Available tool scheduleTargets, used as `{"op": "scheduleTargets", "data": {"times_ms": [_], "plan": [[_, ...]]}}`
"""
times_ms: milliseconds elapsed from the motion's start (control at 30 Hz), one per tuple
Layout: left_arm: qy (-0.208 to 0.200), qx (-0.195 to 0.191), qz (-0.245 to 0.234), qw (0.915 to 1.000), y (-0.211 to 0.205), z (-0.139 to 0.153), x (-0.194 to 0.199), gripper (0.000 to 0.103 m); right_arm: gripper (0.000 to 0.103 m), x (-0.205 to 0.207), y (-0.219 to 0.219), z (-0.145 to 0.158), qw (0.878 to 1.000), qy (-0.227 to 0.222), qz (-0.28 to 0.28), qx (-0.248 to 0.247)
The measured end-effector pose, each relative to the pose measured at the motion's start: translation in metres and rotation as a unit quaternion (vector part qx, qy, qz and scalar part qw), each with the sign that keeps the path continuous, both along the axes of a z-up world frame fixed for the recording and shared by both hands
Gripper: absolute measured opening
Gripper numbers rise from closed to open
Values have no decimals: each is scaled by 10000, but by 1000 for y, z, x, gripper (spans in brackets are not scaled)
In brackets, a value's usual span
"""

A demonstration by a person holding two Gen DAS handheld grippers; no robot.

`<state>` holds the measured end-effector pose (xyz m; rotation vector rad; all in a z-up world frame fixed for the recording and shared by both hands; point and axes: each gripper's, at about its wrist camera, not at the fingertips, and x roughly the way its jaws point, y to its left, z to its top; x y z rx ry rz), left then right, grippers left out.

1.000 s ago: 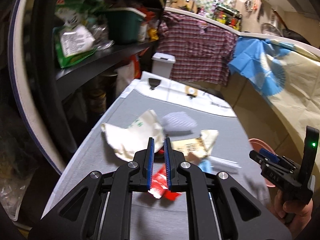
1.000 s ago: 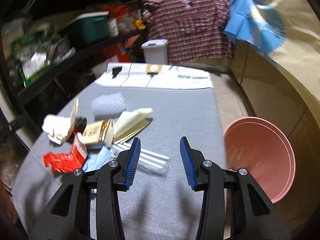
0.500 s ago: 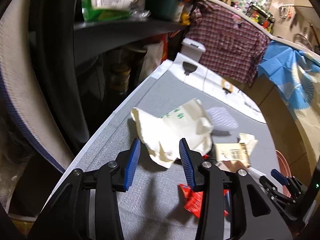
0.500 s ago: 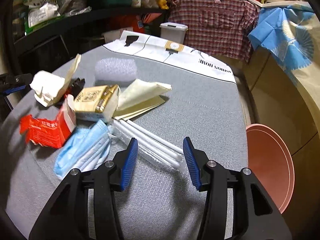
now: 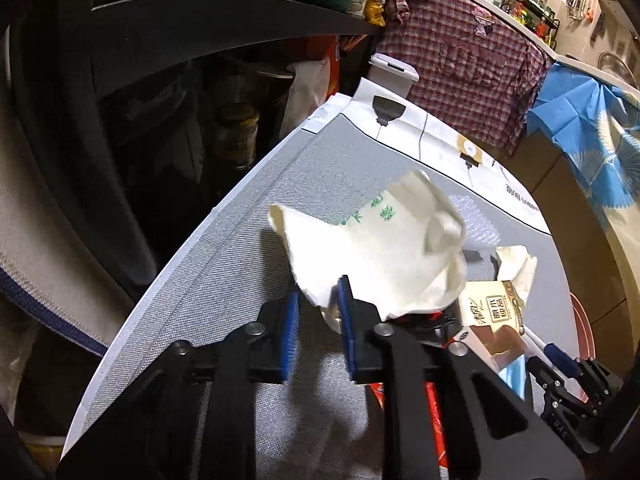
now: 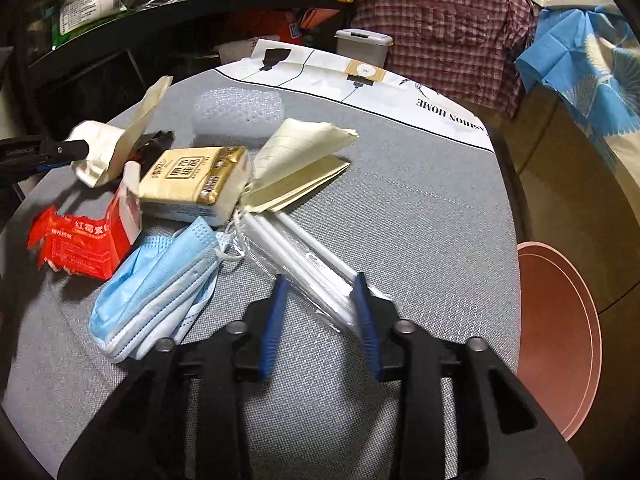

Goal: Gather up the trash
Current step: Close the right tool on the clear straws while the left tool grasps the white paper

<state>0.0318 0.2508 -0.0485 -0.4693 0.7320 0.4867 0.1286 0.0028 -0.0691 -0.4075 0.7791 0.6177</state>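
A pile of trash lies on the grey table (image 6: 420, 208). My left gripper (image 5: 318, 312) is open, its jaws around the near corner of a crumpled cream paper bag (image 5: 380, 248), which also shows in the right wrist view (image 6: 108, 148). My right gripper (image 6: 320, 304) is open, its jaws either side of the near end of a clear pack of white straws (image 6: 304, 260). Beside it lie a blue face mask (image 6: 156, 288), a red wrapper (image 6: 80, 244), a tan tissue pack (image 6: 192, 180) and folded cream paper (image 6: 304, 160).
A pink bin (image 6: 556, 332) stands below the table's right edge. A piece of bubble wrap (image 6: 236, 112) lies behind the pile. Dark shelves (image 5: 208, 28) with packets run along the left. A white lidded bin (image 6: 362, 46) and a plaid shirt (image 6: 440, 28) are beyond the far end.
The left gripper opened, swung left and closed in on the cream paper bag. The right gripper came down and forward until its jaws straddle the straw pack.
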Motion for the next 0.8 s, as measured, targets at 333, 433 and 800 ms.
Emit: {"op": "scheduleTargets", "data": {"times_ms": [333,433,800], "plan": [[-260,332,-54,9991,-16,26,-11,5,5,-12,-8,10,9992,154,140,334],[-328,444,-65,9985,-21,32,-16,5,5,-16,-11,14,9989,161,127,410],[-512,744,-117,9958,-36,52,-30,5,5,-26,-24,33,9972,93,7,735]]}}
